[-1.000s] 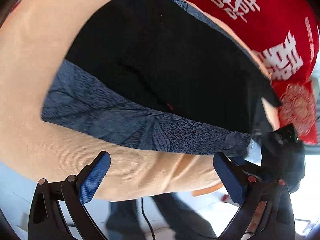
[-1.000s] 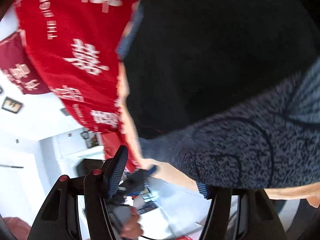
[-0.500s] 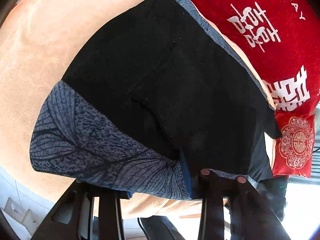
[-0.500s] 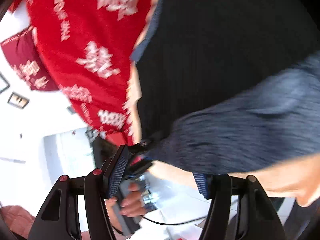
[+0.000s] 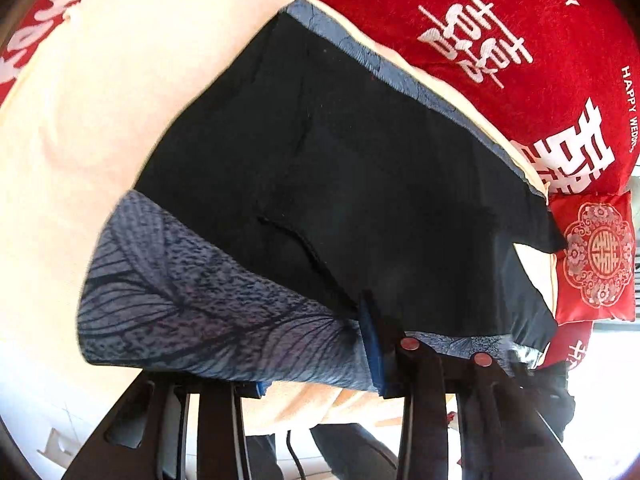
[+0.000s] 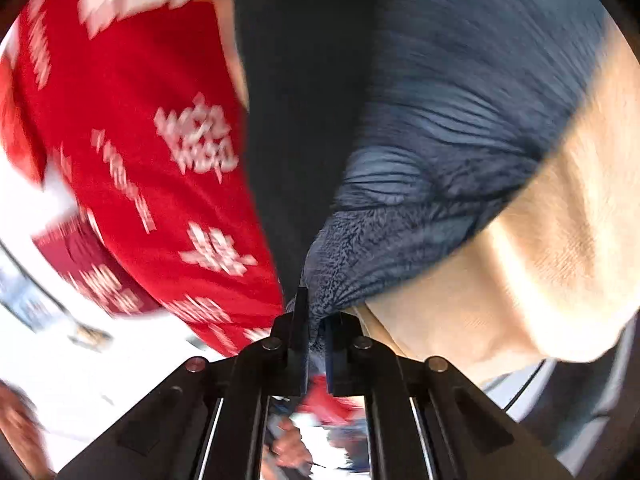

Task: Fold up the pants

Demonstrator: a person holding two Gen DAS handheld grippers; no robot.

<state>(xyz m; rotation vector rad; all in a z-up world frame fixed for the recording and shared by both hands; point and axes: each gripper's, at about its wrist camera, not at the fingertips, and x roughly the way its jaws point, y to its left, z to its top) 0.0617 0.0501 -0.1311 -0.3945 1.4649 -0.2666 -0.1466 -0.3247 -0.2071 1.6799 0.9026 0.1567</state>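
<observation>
The pants (image 5: 320,168) are black shorts with blue-grey leaf-print bands, lying on a cream cushion (image 5: 80,120). My left gripper (image 5: 316,364) reaches under the near printed hem (image 5: 200,312); its fingers stand apart with the hem draped over them, and its left finger is hidden by cloth. In the right wrist view the pants (image 6: 440,120) fill the upper frame, blurred. My right gripper (image 6: 314,328) is shut on a bunched corner of the printed hem (image 6: 340,272).
A red blanket with white characters (image 5: 500,32) lies behind the pants and shows in the right wrist view (image 6: 140,140). A small red embroidered pillow (image 5: 596,256) sits at the right. The cushion's front edge (image 5: 312,408) drops to a pale floor.
My right gripper closed from wide open onto the hem corner and lifted it. My left gripper slid forward under the near hem and its fingers narrowed.
</observation>
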